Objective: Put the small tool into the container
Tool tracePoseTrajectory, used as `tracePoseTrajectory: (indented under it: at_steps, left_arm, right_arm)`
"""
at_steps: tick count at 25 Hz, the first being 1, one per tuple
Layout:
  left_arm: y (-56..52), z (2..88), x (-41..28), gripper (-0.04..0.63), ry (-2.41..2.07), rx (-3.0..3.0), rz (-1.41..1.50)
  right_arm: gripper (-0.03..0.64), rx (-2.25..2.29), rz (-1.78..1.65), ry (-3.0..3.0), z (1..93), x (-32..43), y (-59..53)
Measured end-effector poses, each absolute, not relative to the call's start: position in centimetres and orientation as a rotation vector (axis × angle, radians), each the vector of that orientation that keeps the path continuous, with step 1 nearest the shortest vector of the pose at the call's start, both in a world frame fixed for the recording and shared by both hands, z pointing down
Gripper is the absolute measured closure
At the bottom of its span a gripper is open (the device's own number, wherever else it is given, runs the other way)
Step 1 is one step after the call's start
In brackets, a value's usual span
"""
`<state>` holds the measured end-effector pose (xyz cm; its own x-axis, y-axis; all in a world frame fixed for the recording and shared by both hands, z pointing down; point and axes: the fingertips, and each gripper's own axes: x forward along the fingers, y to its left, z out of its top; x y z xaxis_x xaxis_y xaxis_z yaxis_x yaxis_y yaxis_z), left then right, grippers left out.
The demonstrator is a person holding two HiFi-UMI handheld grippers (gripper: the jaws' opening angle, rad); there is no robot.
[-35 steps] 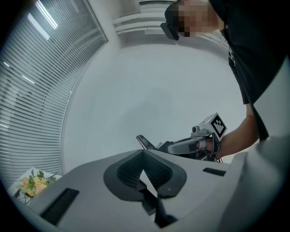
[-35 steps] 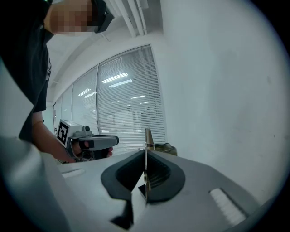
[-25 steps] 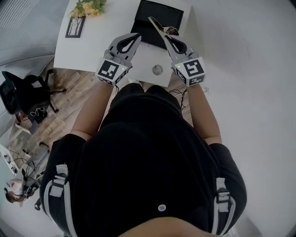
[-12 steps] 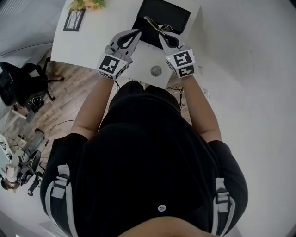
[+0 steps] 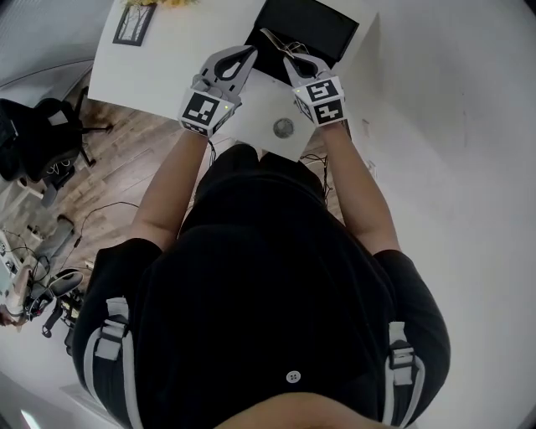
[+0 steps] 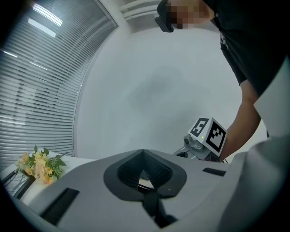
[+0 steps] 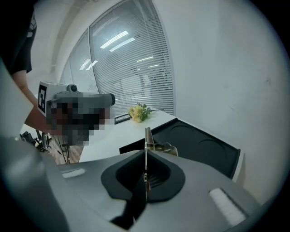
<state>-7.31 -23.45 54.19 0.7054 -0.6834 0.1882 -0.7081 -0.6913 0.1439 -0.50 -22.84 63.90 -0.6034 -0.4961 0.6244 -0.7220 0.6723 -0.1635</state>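
A thin metal tool (image 5: 275, 42) sticks out of my right gripper (image 5: 291, 60), whose jaws are shut on it. In the right gripper view the tool (image 7: 147, 138) stands as a narrow blade above the right gripper (image 7: 146, 153), with a bent metal part beside it. The tool tip hangs over the near edge of the black tray-like container (image 5: 322, 25), which also shows behind the jaws (image 7: 204, 147). My left gripper (image 5: 249, 53) is shut and holds nothing; it hovers beside the container's near left corner. In its own view the left gripper (image 6: 143, 152) points toward the wall.
The white table (image 5: 167, 67) carries a flower bunch (image 7: 139, 112) and a dark picture frame (image 5: 132, 25) at its far left. A round cable grommet (image 5: 283, 127) sits near the table's front edge. A black office chair (image 5: 33, 142) stands on the wood floor at left.
Both grippers have moved forward over the table toward the container. The right gripper has carried the tool with it and drawn closer to the left one.
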Motion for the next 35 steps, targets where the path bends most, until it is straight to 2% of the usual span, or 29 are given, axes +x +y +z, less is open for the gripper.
tracePoseTrajectory:
  at_steps: [23,35]
  left_arm:
    - [-24.9,56.5,-8.1,0.588,-1.125,2.651,0.199]
    - [-24.9,55.5,-8.7,0.588,-1.154,2.648,0.201]
  right_arm:
    - [0.601,0.819,0.723,-2.118,71.3,-2.9,-24.6]
    - [0.552,0.849,0.629,-2.065,71.0,-1.7,-25.3]
